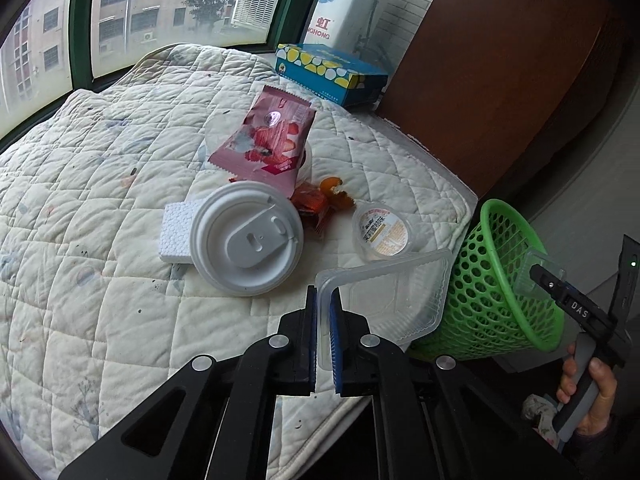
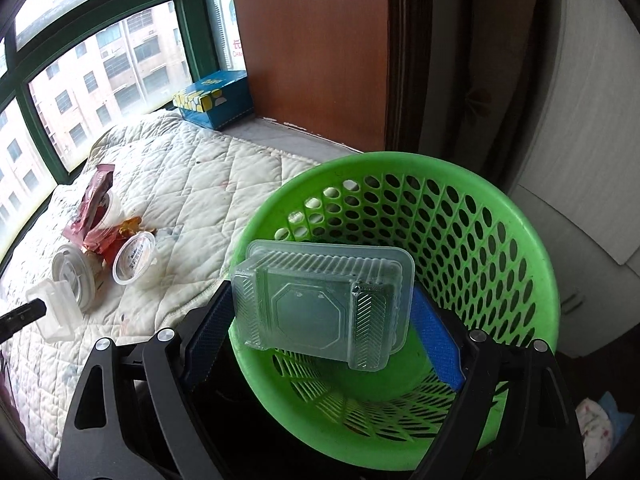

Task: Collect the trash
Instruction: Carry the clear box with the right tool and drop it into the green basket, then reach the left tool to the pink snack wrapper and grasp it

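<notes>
A: How are the hands posed?
B: Both angle downward. The left gripper (image 1: 325, 312) pinches a clear lid (image 1: 384, 296) by its left edge, above the quilt's (image 1: 100, 208) near edge.

A: And the right?
B: The right gripper (image 2: 320, 320), jaws wide, holds a clear tray (image 2: 320, 300) over the green basket (image 2: 532, 240), right of the quilt.

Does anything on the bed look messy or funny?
Yes. A torn pink snack wrapper lies draped over a white cup, and orange peel bits sit loose on the quilt. A crumpled orange wrapper is wedged beside the white lid.
</notes>
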Demonstrator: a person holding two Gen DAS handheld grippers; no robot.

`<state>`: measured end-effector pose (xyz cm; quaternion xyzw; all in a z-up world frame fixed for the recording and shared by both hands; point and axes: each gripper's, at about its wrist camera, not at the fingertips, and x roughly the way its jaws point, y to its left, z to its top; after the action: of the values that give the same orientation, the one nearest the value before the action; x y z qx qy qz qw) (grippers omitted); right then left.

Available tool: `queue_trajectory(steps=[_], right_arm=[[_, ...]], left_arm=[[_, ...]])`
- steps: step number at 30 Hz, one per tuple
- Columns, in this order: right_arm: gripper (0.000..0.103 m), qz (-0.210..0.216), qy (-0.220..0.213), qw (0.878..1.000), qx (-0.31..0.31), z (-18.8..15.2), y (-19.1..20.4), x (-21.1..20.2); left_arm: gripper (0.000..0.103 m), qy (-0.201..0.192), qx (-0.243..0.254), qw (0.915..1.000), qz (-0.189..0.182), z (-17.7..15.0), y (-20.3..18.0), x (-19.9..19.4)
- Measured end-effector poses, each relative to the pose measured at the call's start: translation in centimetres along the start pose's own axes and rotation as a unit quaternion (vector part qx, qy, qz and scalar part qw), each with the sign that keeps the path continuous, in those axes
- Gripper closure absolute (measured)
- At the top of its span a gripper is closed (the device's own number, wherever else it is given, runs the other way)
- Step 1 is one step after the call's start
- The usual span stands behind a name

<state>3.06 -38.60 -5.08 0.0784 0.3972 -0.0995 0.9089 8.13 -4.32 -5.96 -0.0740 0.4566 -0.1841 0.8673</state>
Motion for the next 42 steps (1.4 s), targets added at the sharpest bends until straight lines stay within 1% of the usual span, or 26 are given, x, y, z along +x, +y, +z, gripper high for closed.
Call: queue_trajectory(steps=[3, 4, 6, 11, 15, 22, 26, 30, 34, 35, 36, 37, 39, 41, 42], right_arm=[[0.017, -0.001, -0.001, 1.000, 0.007, 0.0, -0.7, -0.3], [0.014, -0.002, -0.002, 1.000, 0.008, 0.0, -0.9, -0.4], [0.013, -0.005, -0.005, 1.000, 0.008, 0.0, -1.3, -0.7], [0.013, -0.010, -0.014, 1.000, 0.017, 0.0, -2.9, -1.7], [0.013, -0.017, -0.024, 0.999, 0.021, -0.2, -4.2, -2.8], [0.011, -0.033, -0.046, 0.998, 0.034, -0.8, -6.8, -4.8], [0.011, -0.035, -0.050, 0.997, 0.047, -1.4, -8.2, -5.2], [0.011, -0.037, -0.051, 0.996, 0.059, -1.9, -9.4, -5.5], [0.011, -0.038, -0.052, 0.995, 0.070, -2.3, -10.2, -5.5], [0.011, -0.038, -0.051, 0.995, 0.071, -2.3, -10.3, -5.6], [0.011, -0.039, -0.051, 0.995, 0.072, -2.4, -10.4, -5.5], [0.011, -0.039, -0.050, 0.995, 0.073, -2.4, -10.5, -5.5], [0.011, -0.037, -0.049, 0.995, 0.075, -2.5, -10.6, -5.5], [0.011, -0.036, -0.047, 0.995, 0.075, -2.6, -10.6, -5.4], [0.011, -0.035, -0.047, 0.996, 0.074, -2.6, -10.5, -5.3]], left_arm=[[0.097, -0.010, 0.023, 0.9996, -0.009, 1.2, -1.9, -0.6], [0.097, -0.012, 0.029, 0.9994, -0.011, 1.6, -2.5, -0.6], [0.097, -0.015, 0.041, 0.9989, -0.019, 2.4, -3.9, -0.6], [0.097, -0.018, 0.072, 0.9966, -0.035, 3.9, -7.7, -0.3], [0.097, -0.012, 0.100, 0.9936, -0.051, 4.9, -11.0, 0.5], [0.097, 0.008, 0.154, 0.9857, -0.067, 5.5, -17.1, 2.9], [0.097, 0.024, 0.180, 0.9809, -0.070, 5.4, -20.3, 4.6], [0.097, 0.049, 0.189, 0.9777, -0.077, 5.1, -22.9, 6.8], [0.097, 0.073, 0.194, 0.9745, -0.086, 4.6, -24.5, 8.5], [0.096, 0.075, 0.194, 0.9743, -0.086, 4.4, -24.8, 8.8], [0.086, 0.079, 0.194, 0.9742, -0.085, 4.3, -24.9, 9.0], [0.073, 0.079, 0.193, 0.9741, -0.086, 4.2, -25.2, 9.1], [0.063, 0.078, 0.192, 0.9744, -0.087, 4.0, -25.3, 9.2], [0.061, 0.082, 0.190, 0.9736, -0.096, 3.8, -25.2, 9.2], [0.056, 0.081, 0.191, 0.9738, -0.094, 3.7, -25.1, 9.1]])
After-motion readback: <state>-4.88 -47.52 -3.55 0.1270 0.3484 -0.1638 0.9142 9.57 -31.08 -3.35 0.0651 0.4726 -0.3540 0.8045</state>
